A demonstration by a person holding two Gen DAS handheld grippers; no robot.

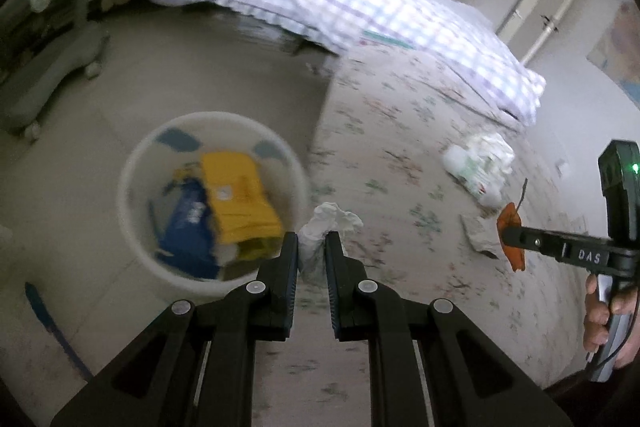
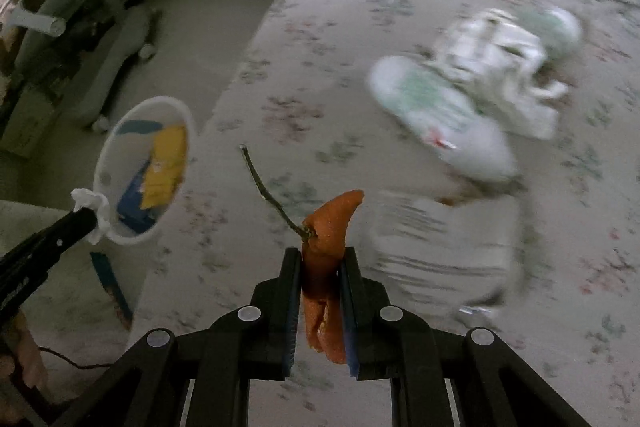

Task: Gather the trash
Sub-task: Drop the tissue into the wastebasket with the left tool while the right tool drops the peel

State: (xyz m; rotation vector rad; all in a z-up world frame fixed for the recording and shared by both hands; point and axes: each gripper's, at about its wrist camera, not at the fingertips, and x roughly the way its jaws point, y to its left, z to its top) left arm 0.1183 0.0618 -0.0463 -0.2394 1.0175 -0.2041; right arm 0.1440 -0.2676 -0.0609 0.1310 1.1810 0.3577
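Two grippers in view, each clamped on one piece of trash. Left gripper (image 1: 312, 247): jaws closed on one crumpled white tissue (image 1: 328, 227), held in the air just beside the rim of the one white bin (image 1: 132, 163) that stands on the floor next to the bed. Right gripper (image 2: 323, 255): jaws pinching one strip of orange peel (image 2: 328, 227) with a thin stem sticking up-left, held above the floral sheet (image 2: 320, 67). Bin contents counted: one yellow packet (image 1: 236, 199), one blue packet (image 1: 188, 231); print on both too blurred to read. Still lying on the sheet: one white plastic bag with green print (image 2: 440, 107) (a small red mark on it, lettering unreadable), one bunch of white tissue (image 2: 504, 59) touching it, and one flat printed paper wrapper (image 2: 440, 247) near the right gripper, its lines of text smeared by motion. Only legible writing: "DAS" on the right gripper's arm, seen from the left wrist camera. One hand (image 1: 600, 311) grips that handle.
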